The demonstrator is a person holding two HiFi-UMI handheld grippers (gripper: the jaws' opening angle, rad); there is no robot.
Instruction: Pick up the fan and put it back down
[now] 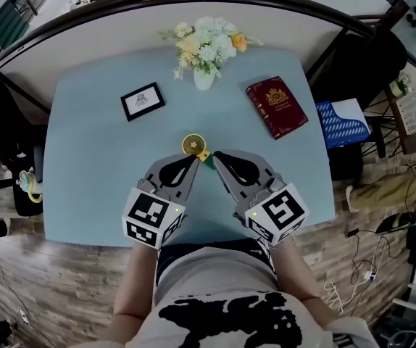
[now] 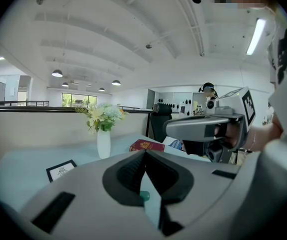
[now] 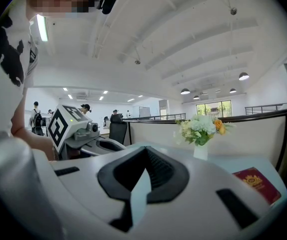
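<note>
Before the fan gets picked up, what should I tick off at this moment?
1. Fan lying on the table, just ahead of both grippers: ok.
2. Left gripper jaws apart for a grasp: not ok, together.
3. Right gripper jaws apart: not ok, shut, nothing between them.
4. Fan's green handle free of the tips: cannot tell.
5. Red book, vase and picture frame well apart from the fan: ok.

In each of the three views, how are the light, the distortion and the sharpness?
Head view: even light, sharp, the table looks bowed at its edges. Left gripper view: strong fisheye, black corners, a bright ceiling lamp. Right gripper view: same fisheye and black corners, the flowers look fairly clear.
</note>
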